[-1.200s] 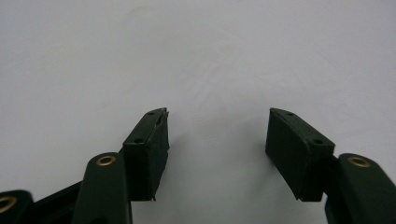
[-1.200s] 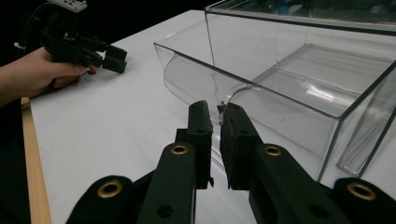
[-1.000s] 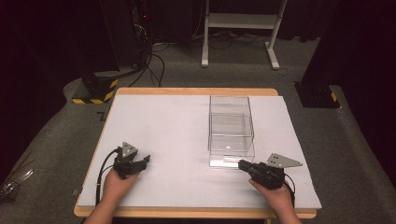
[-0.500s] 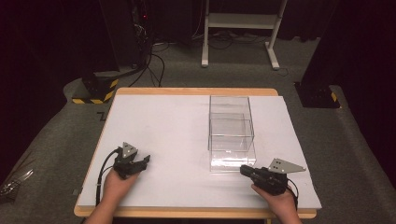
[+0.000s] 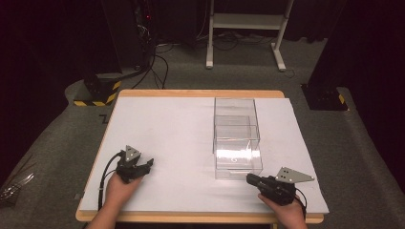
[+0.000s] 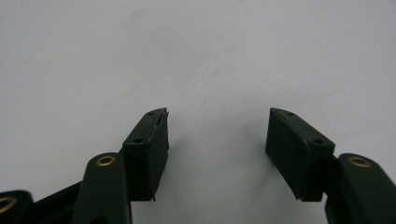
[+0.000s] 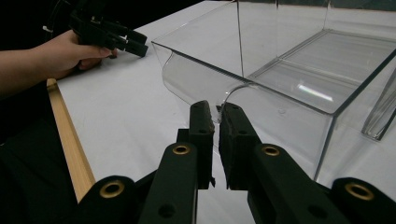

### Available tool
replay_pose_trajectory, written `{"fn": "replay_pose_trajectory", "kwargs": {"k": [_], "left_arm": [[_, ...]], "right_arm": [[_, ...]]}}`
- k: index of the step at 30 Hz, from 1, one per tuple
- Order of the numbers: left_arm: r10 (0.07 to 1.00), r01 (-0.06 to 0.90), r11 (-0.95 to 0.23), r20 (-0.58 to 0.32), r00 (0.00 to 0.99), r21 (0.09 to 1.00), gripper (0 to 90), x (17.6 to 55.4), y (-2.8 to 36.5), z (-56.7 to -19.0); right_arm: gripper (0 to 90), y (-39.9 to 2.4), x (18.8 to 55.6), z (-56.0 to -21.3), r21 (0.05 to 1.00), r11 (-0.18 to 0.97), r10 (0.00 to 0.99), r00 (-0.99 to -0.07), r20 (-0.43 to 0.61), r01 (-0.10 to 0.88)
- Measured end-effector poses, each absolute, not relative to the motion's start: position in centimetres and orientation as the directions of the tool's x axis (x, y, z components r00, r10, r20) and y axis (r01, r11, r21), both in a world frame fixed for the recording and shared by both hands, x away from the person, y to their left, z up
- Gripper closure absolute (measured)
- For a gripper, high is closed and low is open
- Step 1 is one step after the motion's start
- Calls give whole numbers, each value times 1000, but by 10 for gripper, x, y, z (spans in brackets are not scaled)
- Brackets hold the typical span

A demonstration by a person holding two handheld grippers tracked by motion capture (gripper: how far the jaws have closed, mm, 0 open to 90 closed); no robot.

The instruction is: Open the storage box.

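Two hands come in from six o'clock. The left gripper (image 5: 143, 165) rests flat on the table (image 5: 172, 124) at about seven o'clock, jaws spread wide over bare surface. The right gripper (image 7: 215, 122) lies low at five o'clock, jaws nearly together, their tips at the near lip of the bin (image 5: 236, 138); whether they pinch it is unclear. One bin: clear plastic, open-fronted, standing right of centre.

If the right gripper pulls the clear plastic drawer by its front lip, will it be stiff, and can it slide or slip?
The clear drawer looks rigid: its walls stand straight, so it probably will not flex. Being thin-walled and empty, it seems light and may slide easily on the smooth white table. The right gripper pinches a glossy curved lip, so the grip might slip.
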State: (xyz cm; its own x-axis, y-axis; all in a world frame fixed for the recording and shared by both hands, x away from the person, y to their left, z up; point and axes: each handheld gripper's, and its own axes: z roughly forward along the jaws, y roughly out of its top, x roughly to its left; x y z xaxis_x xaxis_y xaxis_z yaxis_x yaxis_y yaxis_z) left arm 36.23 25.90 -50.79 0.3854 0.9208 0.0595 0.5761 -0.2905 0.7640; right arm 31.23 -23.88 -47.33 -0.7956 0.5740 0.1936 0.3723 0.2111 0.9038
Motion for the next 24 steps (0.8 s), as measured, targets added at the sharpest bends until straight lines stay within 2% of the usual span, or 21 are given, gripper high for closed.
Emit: {"fn": "replay_pose_trajectory", "kwargs": {"k": [24], "left_arm": [[921, 576, -290, 59, 385, 764, 394, 362, 259, -508]], "right_arm": [[846, -246, 298, -476, 914, 196, 551, -811, 196, 355]]}}
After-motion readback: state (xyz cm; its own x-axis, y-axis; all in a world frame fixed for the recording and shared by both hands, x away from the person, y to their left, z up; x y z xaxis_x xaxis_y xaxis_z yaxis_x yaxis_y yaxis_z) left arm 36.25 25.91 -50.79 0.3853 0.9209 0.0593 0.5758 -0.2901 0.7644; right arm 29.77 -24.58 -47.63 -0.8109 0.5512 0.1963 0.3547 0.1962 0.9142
